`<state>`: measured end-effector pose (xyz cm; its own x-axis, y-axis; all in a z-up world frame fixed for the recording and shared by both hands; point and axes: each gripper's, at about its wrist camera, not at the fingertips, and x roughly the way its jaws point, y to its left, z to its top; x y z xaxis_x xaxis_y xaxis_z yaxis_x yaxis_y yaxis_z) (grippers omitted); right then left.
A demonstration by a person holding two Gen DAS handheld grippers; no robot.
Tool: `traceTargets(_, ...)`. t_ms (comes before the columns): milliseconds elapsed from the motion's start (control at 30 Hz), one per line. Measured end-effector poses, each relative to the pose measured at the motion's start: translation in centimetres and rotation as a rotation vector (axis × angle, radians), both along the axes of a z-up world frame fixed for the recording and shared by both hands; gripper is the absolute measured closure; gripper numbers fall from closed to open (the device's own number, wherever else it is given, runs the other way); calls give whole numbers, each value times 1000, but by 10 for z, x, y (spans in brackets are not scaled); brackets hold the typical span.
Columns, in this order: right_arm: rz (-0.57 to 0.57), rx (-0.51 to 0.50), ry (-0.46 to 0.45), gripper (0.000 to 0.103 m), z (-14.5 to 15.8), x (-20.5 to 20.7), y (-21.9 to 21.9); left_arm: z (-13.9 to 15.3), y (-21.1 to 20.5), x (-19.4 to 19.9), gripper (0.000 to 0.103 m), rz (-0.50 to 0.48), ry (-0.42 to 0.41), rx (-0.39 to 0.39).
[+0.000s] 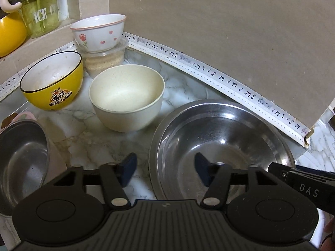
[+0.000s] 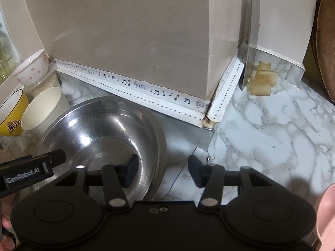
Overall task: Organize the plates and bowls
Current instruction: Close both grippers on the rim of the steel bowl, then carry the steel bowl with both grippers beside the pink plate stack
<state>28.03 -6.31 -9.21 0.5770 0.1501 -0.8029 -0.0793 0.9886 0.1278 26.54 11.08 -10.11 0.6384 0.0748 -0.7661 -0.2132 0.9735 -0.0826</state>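
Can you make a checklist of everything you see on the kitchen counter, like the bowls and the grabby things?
Surface: marble-pattern counter, music-note strip along the wall.
Job's things: big steel bowl empty; cream bowl upright beside it; yellow bowl tilted, smeared inside; heart-print bowl sitting on a plastic tub; steel pot at left edge.
Clutter: pale food chunks by a cleaver blade; green bottle on the ledge.
Grippers: left gripper jaws open, over the steel bowl's near-left rim; right gripper jaws open, holding nothing.
Cables: nothing seen.
Surroundings: beige wall.
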Motion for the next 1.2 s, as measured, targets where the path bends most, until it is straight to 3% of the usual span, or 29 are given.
traceTargets(133, -2, 4, 6, 69, 0, 1, 1, 1, 0, -1, 70, 1, 2, -6)
traceTargets(367, -9, 44, 19, 89, 0, -1, -2, 2, 2, -4, 82, 23, 13, -4)
traceTargets(733, 3, 37, -24, 90, 16, -27, -11, 11, -7, -30, 84, 11, 1, -7)
traceTargets(1200, 57, 100, -6, 88, 38, -94, -46, 41, -26, -104, 84, -29, -48, -5)
